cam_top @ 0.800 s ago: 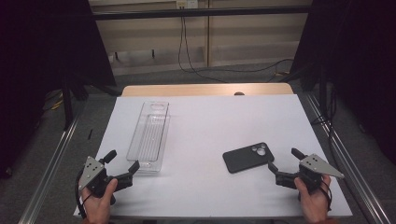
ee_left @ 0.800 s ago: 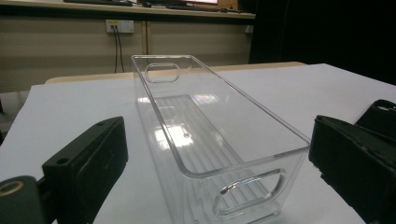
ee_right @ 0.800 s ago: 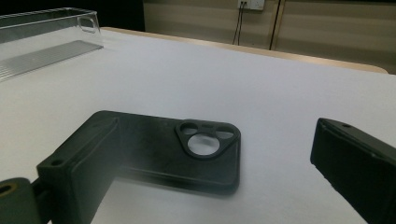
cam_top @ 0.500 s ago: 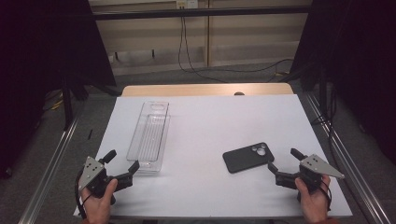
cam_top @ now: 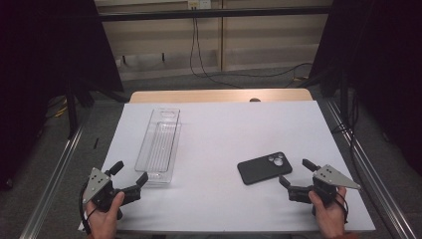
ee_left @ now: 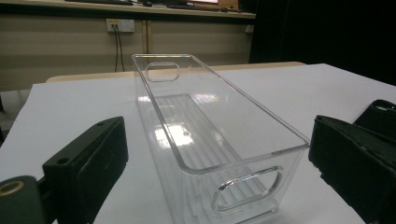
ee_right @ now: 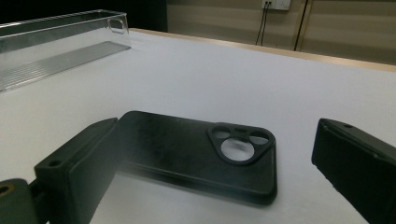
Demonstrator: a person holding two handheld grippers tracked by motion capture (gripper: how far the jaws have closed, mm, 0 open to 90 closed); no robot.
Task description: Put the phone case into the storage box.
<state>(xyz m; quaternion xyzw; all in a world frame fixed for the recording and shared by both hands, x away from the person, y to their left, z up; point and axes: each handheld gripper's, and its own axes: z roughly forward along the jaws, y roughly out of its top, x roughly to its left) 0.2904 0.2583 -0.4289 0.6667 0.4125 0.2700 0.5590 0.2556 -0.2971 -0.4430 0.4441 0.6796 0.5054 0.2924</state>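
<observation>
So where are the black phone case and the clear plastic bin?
black phone case (cam_top: 264, 168): high view, middle of its back.
clear plastic bin (ee_left: 219, 121): left gripper view, on its right side wall.

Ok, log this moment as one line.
left gripper: jaws open, facing clear tray end | right gripper: jaws open, near black phone case, not touching | both items flat on white table

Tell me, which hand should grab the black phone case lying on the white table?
The right. The right gripper sits open beside the flat black phone case, jaws pointing at it. The left gripper is open too, but faces the long clear plastic tray, far across the white table.
</observation>
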